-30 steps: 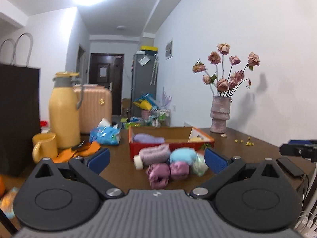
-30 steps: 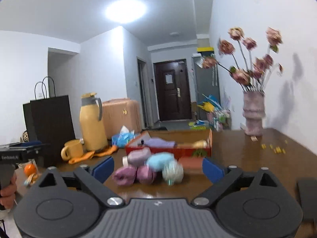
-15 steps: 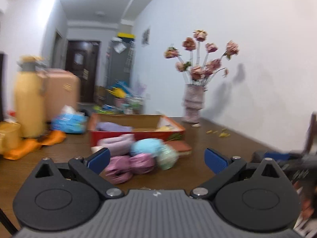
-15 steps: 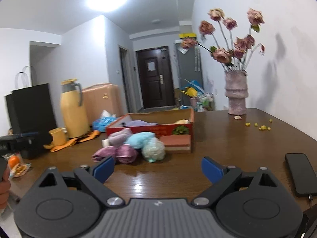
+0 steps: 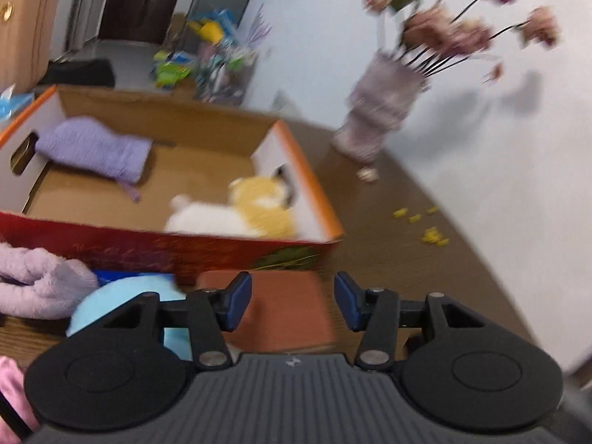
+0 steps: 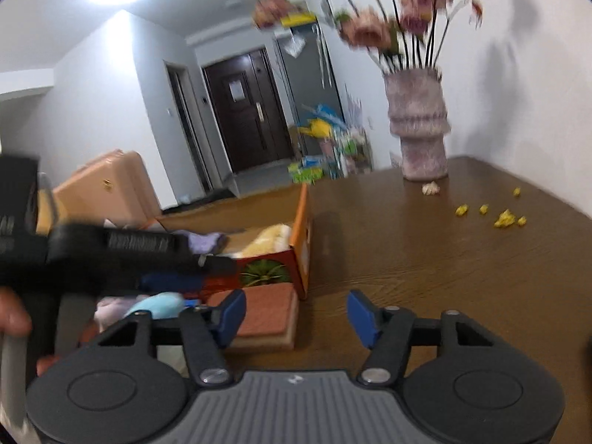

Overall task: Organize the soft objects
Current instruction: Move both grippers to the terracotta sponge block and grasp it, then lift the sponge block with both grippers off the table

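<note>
Farthest left on the brown counter (image 5: 425,259) lies a fluffy lilac soft roll (image 5: 40,281), and just beside it a pale blue plush ball (image 5: 122,296), partly hidden by the left hand-held gripper's arm. A bit of pink fabric (image 5: 11,384) shows at the left edge of the left wrist view.

Behind them stands the open cardboard box (image 5: 207,255) with its red front and orange rim. Inside it a purple knitted piece (image 5: 92,148) lies toward the left end, and a white and yellow plush toy (image 5: 236,211) rests against the right end wall.

In front of the box, touching its front wall, sits a flat brick-red sponge pad (image 5: 285,307). The left hand-held gripper (image 5: 292,301) hangs over this pad with its jaws closing; the blue pads (image 5: 236,299) stand apart on either side of it and are not pressing it yet, so it is still released.

The right hand-held gripper (image 6: 296,314) is just to the right, its jaws also closing, with the pad's right edge by its left finger and bare counter between the rest; it grasps nothing.

Farther right, a mauve vase (image 6: 418,129) of pink flowers (image 6: 370,29) stands near the wall, with yellow crumbs (image 6: 503,218) scattered by it.
</note>
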Motion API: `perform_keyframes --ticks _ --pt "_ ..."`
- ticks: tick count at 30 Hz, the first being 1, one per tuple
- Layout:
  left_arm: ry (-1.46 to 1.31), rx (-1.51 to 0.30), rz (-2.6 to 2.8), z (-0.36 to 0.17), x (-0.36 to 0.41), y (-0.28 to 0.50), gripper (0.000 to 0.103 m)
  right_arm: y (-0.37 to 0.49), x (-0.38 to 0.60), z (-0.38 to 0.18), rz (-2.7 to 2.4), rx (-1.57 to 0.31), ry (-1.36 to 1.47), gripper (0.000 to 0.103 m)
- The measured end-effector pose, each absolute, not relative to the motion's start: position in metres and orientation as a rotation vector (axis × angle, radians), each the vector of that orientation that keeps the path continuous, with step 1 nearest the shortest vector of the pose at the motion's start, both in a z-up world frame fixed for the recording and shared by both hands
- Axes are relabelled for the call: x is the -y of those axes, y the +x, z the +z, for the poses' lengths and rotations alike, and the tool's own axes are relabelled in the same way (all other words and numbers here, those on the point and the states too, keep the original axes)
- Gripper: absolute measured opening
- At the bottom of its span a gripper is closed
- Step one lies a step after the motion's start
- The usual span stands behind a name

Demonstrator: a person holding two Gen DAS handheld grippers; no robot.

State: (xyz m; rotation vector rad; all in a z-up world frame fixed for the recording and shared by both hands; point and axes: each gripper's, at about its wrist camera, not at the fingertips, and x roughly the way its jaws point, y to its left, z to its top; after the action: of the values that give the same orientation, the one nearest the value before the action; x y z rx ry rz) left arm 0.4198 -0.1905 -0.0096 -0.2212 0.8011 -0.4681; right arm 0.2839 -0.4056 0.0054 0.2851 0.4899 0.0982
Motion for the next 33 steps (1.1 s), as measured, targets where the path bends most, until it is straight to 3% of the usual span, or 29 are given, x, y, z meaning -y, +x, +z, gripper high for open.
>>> perform_keyframes --ticks 4,7,10,12,14,16,19,21,23,24,27,30,31,33 --pt "-0.225 -0.839 -0.473 -0.029 0.175 0.435 0.055 0.327 0.402 -0.011 0.177 -0.554 0.343 0.056" --pt "-0.247 -0.833 -0.481 -0.027 0.175 0.441 0.072 0.351 0.393 -0.024 0.199 -0.588 0.35 0.05" --pt "-0.29 -0.82 -0.451 -0.026 0.174 0.444 0.076 0.365 0.39 -0.034 0.172 -0.625 0.359 0.042" --pt "-0.282 -0.838 -0.477 -0.028 0.18 0.445 0.073 0.367 0.392 -0.044 0.176 -0.646 0.4 0.037" --pt "-0.304 -0.854 -0.523 -0.03 0.186 0.444 0.057 0.366 0.401 -0.05 0.216 -0.64 0.49 0.025" --pt "-0.393 -0.926 -0.624 -0.036 0.19 0.447 0.046 0.364 0.405 -0.051 0.234 -0.647 0.534 0.022" --pt "-0.394 -0.908 -0.652 -0.03 0.196 0.439 0.044 0.355 0.403 -0.044 0.264 -0.635 0.531 0.016" --pt "-0.352 -0.838 -0.628 -0.017 0.195 0.428 0.051 0.347 0.403 -0.035 0.266 -0.624 0.512 0.015" --pt "-0.316 -0.771 -0.6 -0.004 0.19 0.421 0.08 0.34 0.397 -0.026 0.22 -0.616 0.429 0.015" --pt "-0.292 -0.753 -0.575 -0.002 0.187 0.421 0.083 0.34 0.396 -0.026 0.184 -0.622 0.399 0.015" --pt "-0.276 -0.79 -0.499 -0.003 0.178 0.432 0.084 0.338 0.399 -0.027 0.176 -0.619 0.427 0.018" --pt "-0.323 -0.875 -0.483 -0.016 0.175 0.445 0.083 0.345 0.392 -0.031 0.166 -0.632 0.407 0.052" --pt "-0.32 -0.89 -0.492 -0.019 0.175 0.446 0.083 0.349 0.389 -0.036 0.144 -0.657 0.39 0.042" --pt "-0.297 -0.886 -0.498 -0.021 0.178 0.443 0.083 0.351 0.391 -0.042 0.168 -0.654 0.385 0.037"
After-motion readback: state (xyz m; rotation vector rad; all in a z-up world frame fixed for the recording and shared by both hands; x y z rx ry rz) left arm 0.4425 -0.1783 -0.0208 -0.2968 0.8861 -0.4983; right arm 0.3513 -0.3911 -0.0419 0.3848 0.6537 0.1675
